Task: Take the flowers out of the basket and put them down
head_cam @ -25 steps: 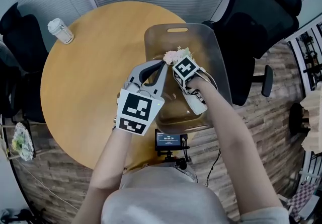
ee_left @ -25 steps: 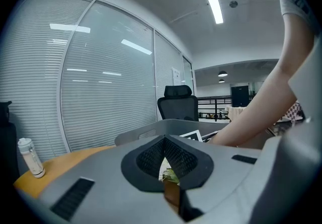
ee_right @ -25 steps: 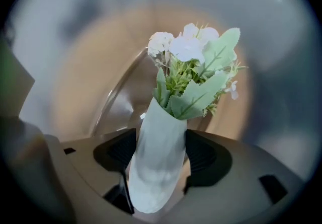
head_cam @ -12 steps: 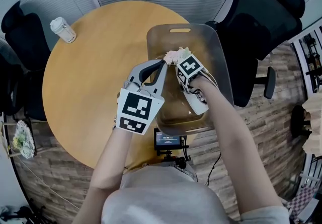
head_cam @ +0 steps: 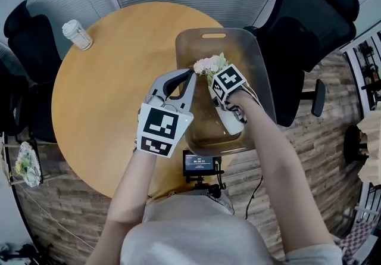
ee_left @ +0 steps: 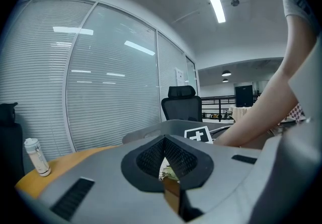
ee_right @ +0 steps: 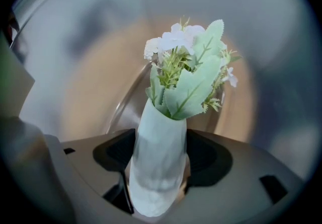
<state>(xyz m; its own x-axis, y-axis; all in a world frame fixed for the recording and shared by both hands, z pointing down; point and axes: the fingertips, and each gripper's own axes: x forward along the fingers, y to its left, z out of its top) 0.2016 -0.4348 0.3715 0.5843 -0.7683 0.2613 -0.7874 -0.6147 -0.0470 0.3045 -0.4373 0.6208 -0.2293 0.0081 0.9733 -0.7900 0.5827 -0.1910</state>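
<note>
One round wooden table (head_cam: pixel 107 97) carries the translucent basket (head_cam: pixel 260 73) at its right edge, with black office chairs (head_cam: pixel 309 25) to its left and right. Your left gripper (head_cam: pixel 193 73) reaches nearly level to the basket's left wall, and its jaws are pressed together on that wall. Your right gripper (ee_right: pixel 160 162) points steeply down into the basket, jaws pinching the white vase (ee_right: pixel 158 147) that holds the flowers (head_cam: pixel 206 65); the blooms sit inside the basket, toward its handle end. A small white-capped bottle (head_cam: pixel 77 34) stands well apart at the table's far left.
</note>
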